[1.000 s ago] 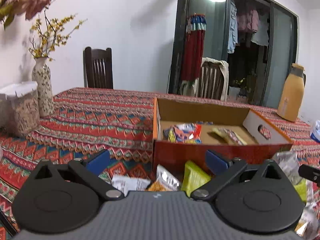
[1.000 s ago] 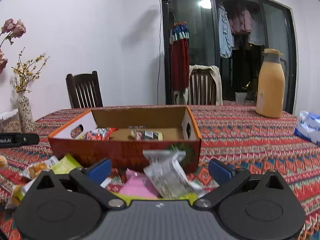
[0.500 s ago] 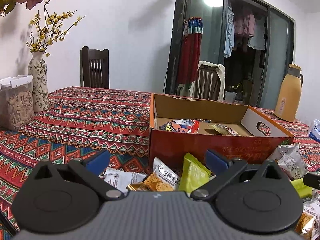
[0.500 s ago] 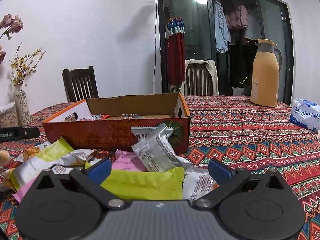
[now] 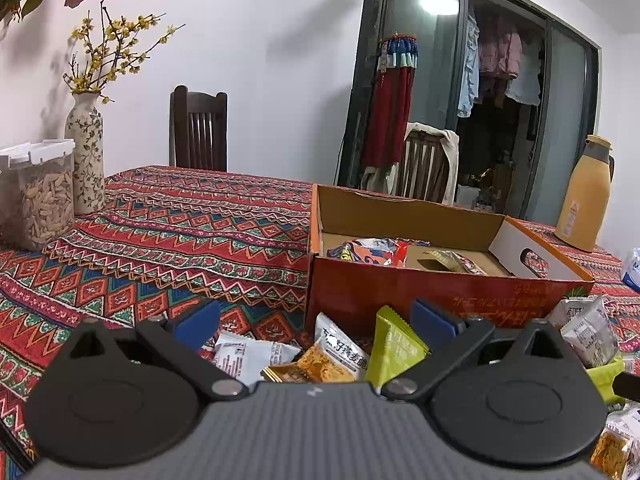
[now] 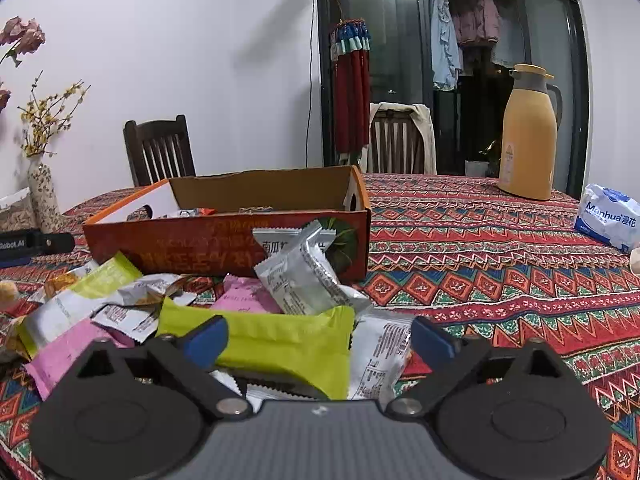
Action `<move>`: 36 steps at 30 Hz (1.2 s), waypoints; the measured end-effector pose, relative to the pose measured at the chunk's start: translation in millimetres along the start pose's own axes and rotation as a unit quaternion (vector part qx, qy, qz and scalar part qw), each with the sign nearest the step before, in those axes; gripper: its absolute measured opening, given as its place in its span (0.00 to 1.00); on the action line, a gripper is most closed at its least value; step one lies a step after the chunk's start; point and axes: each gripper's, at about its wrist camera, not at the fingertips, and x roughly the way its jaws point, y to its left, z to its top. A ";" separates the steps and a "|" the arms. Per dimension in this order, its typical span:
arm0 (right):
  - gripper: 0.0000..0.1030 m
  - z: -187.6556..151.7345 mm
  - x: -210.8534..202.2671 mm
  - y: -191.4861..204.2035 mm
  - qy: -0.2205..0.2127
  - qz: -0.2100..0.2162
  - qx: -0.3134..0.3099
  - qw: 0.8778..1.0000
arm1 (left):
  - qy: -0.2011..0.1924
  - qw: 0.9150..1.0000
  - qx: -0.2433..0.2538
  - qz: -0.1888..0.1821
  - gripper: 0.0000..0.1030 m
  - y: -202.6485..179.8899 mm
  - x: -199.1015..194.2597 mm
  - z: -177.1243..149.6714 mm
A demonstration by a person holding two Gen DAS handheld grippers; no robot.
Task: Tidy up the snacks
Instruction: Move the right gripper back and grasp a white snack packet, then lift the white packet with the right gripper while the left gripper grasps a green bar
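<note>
Patterned bench (image 6: 480,248) | right gripper (image 6: 320,338) closing, unclenched, around lime packet (image 6: 280,344) | left gripper (image 5: 316,322) spread over snack pile (image 5: 320,356), grasping nothing | orange box (image 6: 224,240) behind, some snacks inside

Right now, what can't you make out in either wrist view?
- Left wrist: packets under the left gripper, hidden by its body.
- Right wrist: contents of the box, blocked by its front wall.
- Right wrist: near end of the green packet behind the closing right gripper.
</note>
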 end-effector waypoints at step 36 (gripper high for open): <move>0.39 32.3 40.0 5.9 -0.027 0.020 -0.026 0.999 | 0.007 1.000 -0.010 -0.001 1.00 3.0 2.6 0.5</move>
